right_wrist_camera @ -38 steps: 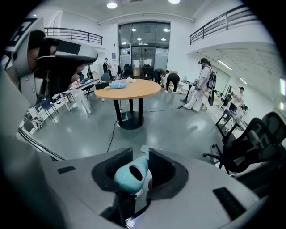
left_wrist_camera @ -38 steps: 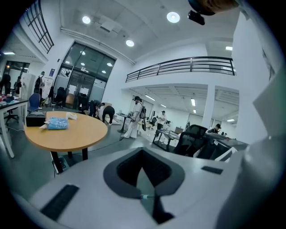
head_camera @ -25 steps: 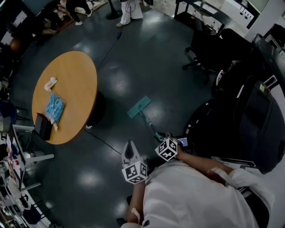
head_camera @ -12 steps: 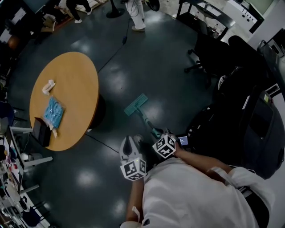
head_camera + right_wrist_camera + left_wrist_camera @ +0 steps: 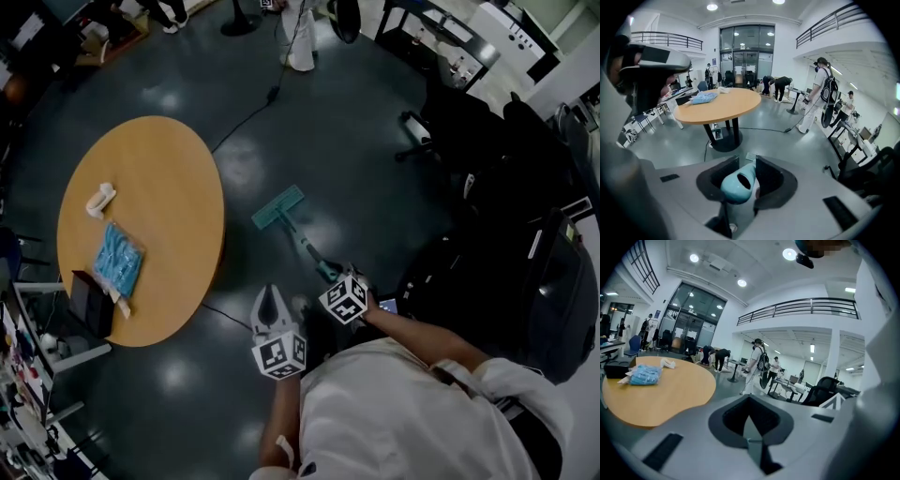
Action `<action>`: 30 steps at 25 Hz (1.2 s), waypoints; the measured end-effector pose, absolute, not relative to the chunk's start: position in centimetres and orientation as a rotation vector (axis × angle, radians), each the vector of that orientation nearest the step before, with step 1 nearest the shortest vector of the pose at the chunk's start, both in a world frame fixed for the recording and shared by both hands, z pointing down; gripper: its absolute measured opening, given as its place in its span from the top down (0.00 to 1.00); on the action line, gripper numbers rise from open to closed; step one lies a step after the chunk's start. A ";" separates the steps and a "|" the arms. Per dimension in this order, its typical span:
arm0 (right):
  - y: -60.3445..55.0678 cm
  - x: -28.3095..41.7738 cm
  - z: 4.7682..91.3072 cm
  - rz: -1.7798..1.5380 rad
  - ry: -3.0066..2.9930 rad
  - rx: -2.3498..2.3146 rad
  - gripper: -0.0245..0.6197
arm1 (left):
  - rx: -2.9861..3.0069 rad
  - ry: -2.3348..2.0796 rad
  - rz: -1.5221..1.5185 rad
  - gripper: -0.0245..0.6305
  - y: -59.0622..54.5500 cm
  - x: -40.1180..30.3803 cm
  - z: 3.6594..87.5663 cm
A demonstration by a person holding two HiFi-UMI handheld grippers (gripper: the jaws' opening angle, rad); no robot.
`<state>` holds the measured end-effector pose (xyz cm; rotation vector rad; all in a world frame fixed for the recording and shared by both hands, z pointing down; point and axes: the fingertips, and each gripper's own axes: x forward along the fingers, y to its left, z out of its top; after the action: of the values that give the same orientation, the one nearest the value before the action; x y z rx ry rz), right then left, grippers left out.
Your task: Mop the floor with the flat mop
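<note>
Head view, from the left: a round wooden table stands on the dark glossy floor. On it lie a crumpled white item, a blue packet and, at the near edge, a black box. A thin cable runs across the floor from beyond the table toward the top of the picture.

Just right of the table's lower edge, the left gripper hangs above the floor. In the left gripper view its jaws are pressed together with nothing between them, and the table spreads at the left.

Next comes the flat mop. Its teal mop head lies flat on the floor near the table, and the handle slants down and right to the right gripper. In the right gripper view the jaws are clamped on the handle's teal end.

Farther right, black office chairs stand well apart from the mop.
</note>
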<state>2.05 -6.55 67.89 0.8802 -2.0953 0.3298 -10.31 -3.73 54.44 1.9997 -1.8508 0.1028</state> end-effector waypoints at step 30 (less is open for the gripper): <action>-28.3 -9.8 75.4 0.306 -2.017 1.005 0.79 | 1.958 -1.813 0.121 0.96 -10.7 -20.4 58.5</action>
<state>-9.79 -28.33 75.35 1.0053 -2.0175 0.3060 -20.35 -10.71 58.45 1.9583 -1.8133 0.1209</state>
